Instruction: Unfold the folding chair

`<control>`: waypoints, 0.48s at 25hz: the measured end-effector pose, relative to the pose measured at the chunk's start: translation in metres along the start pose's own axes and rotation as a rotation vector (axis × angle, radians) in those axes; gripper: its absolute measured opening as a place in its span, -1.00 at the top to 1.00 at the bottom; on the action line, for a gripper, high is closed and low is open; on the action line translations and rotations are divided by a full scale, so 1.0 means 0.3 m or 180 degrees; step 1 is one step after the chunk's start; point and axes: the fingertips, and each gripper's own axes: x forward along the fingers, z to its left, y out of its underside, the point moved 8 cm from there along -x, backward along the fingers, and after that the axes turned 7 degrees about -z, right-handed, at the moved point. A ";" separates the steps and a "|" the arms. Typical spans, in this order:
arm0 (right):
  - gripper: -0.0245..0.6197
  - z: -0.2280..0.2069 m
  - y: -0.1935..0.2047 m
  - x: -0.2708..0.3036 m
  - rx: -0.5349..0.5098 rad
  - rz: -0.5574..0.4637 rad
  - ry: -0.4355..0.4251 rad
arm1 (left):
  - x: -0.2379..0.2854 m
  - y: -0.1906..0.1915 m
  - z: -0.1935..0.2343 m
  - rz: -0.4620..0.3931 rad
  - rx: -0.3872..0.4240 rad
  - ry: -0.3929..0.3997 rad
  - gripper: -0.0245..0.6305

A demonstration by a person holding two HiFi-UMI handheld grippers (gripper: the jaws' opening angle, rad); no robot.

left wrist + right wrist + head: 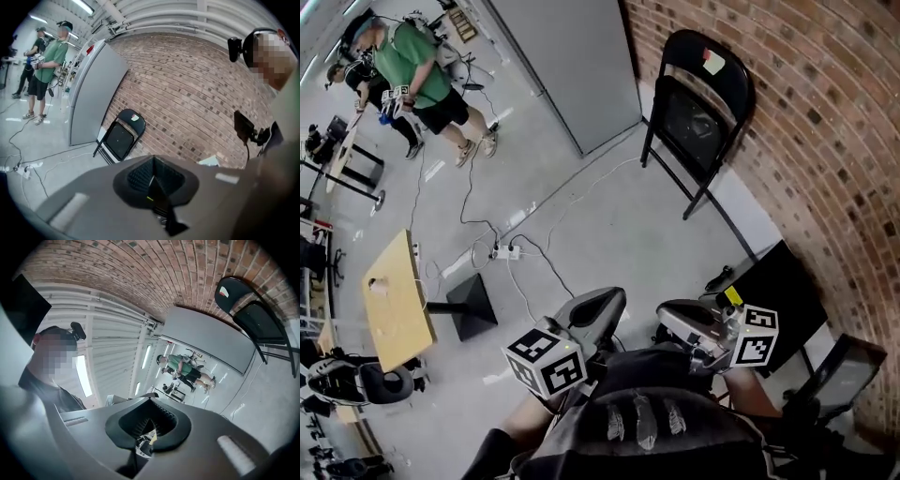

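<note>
Black metal folding chair (701,103) stands folded, or nearly so, on the grey floor (609,225). It leans its rounded backrest (712,61) against the red brick wall (825,112), well apart from both grippers. The seat panel (689,122) lies tipped up close to the backrest and the legs are drawn together.

Judging by its build, the chair is stiff and fairly heavy for a two-jaw hold. Its painted tube is smooth and may slip, and the hinges could bind or snap open. The top rail of the backrest looks like the steadying hold, and the front edge of the seat is the place to push down and out. The feet might skid on the smooth floor.

A small sticker (713,61) on the backrest shows white with red and green patches. No writing on it can be read, and no brand is visible.

The left gripper (152,180) and the right gripper (147,427) are both held close to the person's body. Each has its jaws fully together with nothing between them.
</note>
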 end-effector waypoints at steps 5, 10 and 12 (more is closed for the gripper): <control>0.92 -0.024 -0.021 0.050 -0.0040 0.0156 -0.0067 | 0.019 -0.043 0.006 -0.0074 0.0099 -0.0007 0.92; 0.92 -0.029 0.017 0.151 -0.0127 0.0381 -0.0095 | -0.032 -0.057 0.092 -0.0218 0.0072 -0.0039 0.92; 0.92 -0.017 0.036 0.213 -0.0205 0.0467 -0.0111 | -0.074 -0.068 0.147 -0.0294 0.0039 -0.0034 0.92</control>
